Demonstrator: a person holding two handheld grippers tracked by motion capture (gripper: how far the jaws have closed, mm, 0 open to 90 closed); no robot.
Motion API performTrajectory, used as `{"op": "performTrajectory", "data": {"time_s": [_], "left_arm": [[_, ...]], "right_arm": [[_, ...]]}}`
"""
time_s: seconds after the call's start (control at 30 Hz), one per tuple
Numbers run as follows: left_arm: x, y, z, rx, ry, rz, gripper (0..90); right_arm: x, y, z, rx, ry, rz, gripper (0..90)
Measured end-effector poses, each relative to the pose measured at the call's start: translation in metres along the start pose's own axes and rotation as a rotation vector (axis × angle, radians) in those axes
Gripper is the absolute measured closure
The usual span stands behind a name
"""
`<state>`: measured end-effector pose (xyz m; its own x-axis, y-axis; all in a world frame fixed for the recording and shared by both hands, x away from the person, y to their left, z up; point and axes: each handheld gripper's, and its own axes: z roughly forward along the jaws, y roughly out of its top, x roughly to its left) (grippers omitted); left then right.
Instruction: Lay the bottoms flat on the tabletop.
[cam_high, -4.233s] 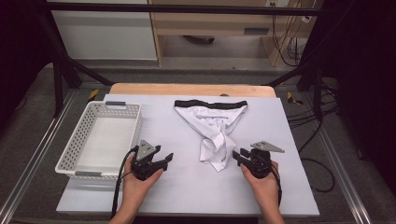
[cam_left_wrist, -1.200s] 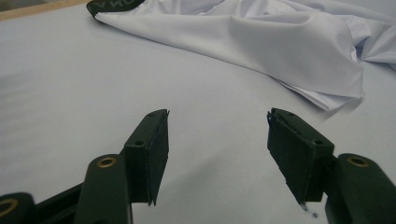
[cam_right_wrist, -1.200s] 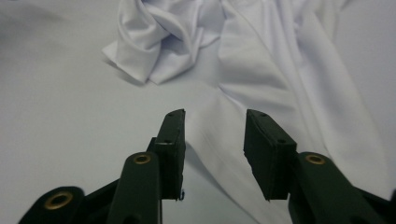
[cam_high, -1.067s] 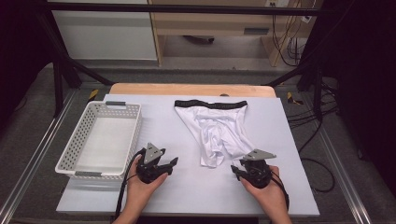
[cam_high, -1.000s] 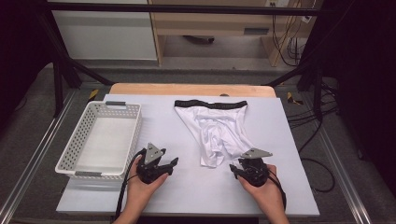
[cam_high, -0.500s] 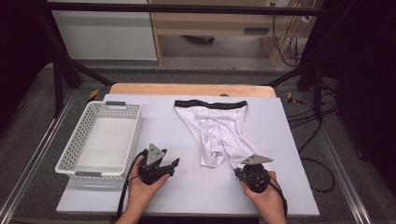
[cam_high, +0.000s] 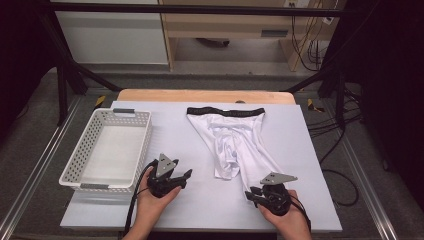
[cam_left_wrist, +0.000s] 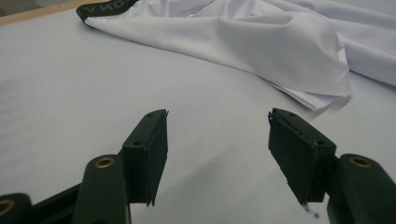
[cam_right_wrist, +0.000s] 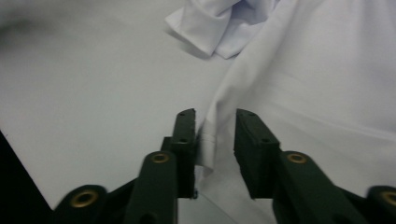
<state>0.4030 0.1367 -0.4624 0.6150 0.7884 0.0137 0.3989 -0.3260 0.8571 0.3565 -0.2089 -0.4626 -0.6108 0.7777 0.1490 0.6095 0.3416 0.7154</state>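
Soft white underwear spread on my desk (cam_high: 200, 200), hem between my right claw's jaws.

The underwear (cam_high: 235, 137) is light, limp and slick, lying mid-desk right of the basket (cam_high: 107, 150); best taken by a hem or the firmer black waistband (cam_high: 225, 111), whose lettering I cannot read. My right claw (cam_right_wrist: 212, 140) has just been opening around the hem, not pinching; my left claw (cam_left_wrist: 217, 140) rests spread and empty.

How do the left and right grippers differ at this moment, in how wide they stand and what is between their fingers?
The left gripper stands wide with nothing between its fingers, over bare table, short of the white underwear. The right gripper stands narrower with a hem of the underwear between its fingers; its jaws have just been opening, and the cloth touches one finger but does not look pinched. Both are black, hand-held and low over the table.
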Motion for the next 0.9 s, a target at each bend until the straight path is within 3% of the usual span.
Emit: {"op": "performTrajectory", "data": {"time_s": [0.17, 0.37, 0.47, 0.53, 0.7, 0.83, 0.9], "left_arm": [[0.001, 0.001, -0.001, -0.004, 0.003, 0.0, 37.7], [0.001, 0.002, -0.001, -0.004, 0.003, 0.012, 37.7], [-0.001, 0.0, 0.001, 0.001, 0.0, 0.006, 37.7], [-0.002, 0.0, 0.002, 0.006, -0.001, 0.013, 37.7], [-0.003, 0.0, 0.002, 0.005, 0.0, 0.023, 37.7], [-0.002, 0.001, 0.002, 0.003, 0.004, 0.023, 37.7], [-0.001, 0.001, 0.001, 0.003, 0.004, 0.023, 37.7]], "right_arm": [[-0.017, -0.001, -0.014, -0.074, -0.066, 0.034, 54.5], [-0.05, -0.011, -0.037, -0.15, -0.183, 0.12, 55.1], [-0.066, -0.017, -0.041, -0.133, -0.292, 0.152, 57.5], [-0.076, -0.021, -0.038, -0.113, -0.335, 0.186, 58.8], [-0.089, -0.025, -0.028, -0.057, -0.339, 0.236, 64.7], [-0.084, -0.025, -0.022, -0.017, -0.326, 0.21, 72.1], [-0.083, -0.024, -0.021, -0.017, -0.327, 0.192, 86.8]]}}
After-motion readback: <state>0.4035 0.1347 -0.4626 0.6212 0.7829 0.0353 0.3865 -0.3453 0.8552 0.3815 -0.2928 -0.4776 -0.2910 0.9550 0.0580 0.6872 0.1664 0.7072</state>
